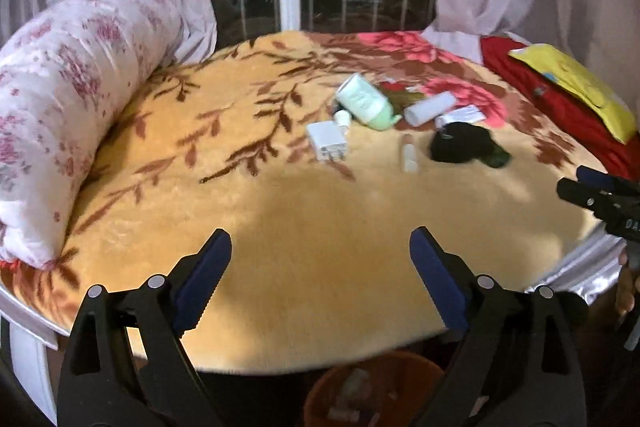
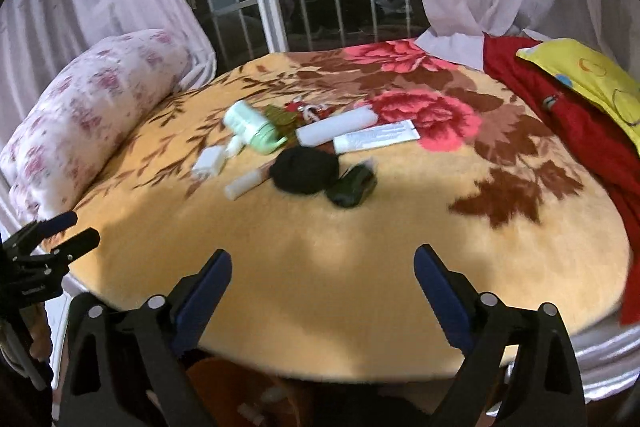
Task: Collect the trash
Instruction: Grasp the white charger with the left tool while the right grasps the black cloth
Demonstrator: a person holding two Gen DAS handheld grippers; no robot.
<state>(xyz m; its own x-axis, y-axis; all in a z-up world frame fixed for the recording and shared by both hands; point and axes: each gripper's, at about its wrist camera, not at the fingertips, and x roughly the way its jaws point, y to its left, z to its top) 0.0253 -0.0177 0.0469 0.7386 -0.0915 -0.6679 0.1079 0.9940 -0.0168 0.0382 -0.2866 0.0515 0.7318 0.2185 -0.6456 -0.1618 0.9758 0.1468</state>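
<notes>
Ahead, litter (image 2: 304,135) clusters mid-bed (image 2: 360,267), well beyond both grippers. Left gripper (image 1: 320,259) and right gripper (image 2: 322,279) gape wide, empty. Neither is clearly nearer.

Warm indoor light is falling on the blanket (image 1: 320,227); soft shadows are lying near its front. Edges are bending and darkening, and motion blur is softening details.
</notes>
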